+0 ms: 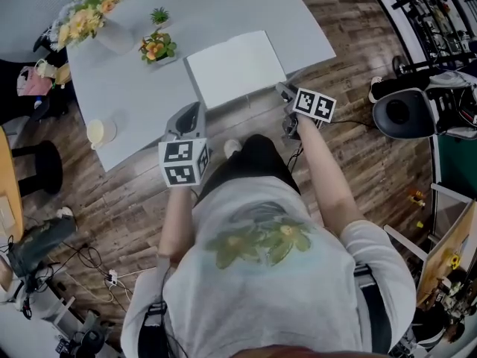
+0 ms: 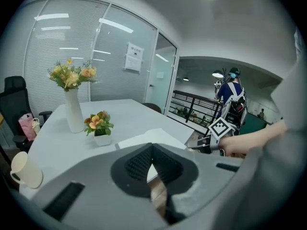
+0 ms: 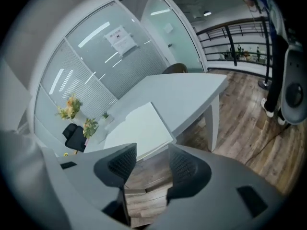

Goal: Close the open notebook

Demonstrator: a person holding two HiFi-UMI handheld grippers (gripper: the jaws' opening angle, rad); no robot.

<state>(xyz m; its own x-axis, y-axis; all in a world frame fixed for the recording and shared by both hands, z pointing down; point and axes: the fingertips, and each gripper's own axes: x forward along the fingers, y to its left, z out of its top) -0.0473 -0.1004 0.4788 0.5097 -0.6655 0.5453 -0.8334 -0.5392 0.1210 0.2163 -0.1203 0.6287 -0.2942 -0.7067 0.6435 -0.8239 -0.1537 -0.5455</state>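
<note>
The left gripper (image 1: 191,116), clenched empty, sits at the white notebook's (image 1: 235,67) seven o'clock, and the right gripper (image 1: 286,94), released, at four.

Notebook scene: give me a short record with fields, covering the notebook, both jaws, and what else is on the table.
notebook: flat on the table near its front edge, white pages up
left gripper: jaws together, nothing between
right gripper: jaws apart, empty, facing the notebook
also on table: vase of flowers, potted plant, cup
</note>
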